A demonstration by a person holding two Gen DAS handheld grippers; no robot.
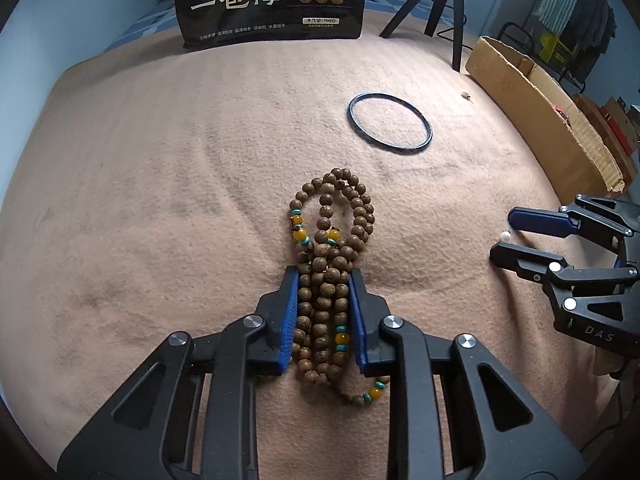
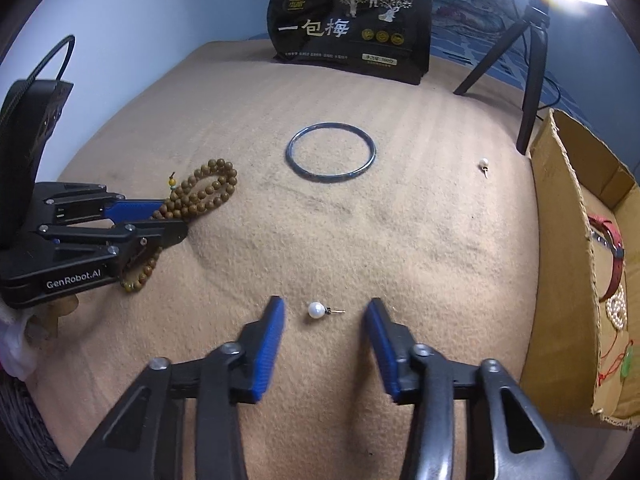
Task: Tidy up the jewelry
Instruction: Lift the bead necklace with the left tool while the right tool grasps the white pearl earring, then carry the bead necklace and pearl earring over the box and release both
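While we look along the left gripper (image 1: pixel 325 280), we find its blue pads (image 1: pixel 291 312) closed in on a bunched wooden bead strand (image 1: pixel 328 264), pinching it from both sides as it lies on the tan blanket (image 1: pixel 160 200). Amber and turquoise beads break up the brown ones, and loops of the strand spill out ahead of the fingertips and back beneath the frame.

On our right side, the right gripper (image 2: pixel 324 308) rests low over the blanket with its fingers spread wide. A pearl earring (image 2: pixel 316 310) lies between the tips, touching neither pad, its short post pointing toward the right finger.

Farther out, we see a dark bangle (image 2: pixel 331 152) lying flat near the middle of the blanket, well apart from both tools. A second pearl earring (image 2: pixel 484 164) sits off to the right of it, near the cardboard box (image 2: pixel 560 240). Inside that box we can make out a red strap, a coil of small pearls and a green pendant on red cord.

At the far edge stand a black snack bag (image 2: pixel 352 24) with Chinese lettering and a black tripod (image 2: pixel 528 60).
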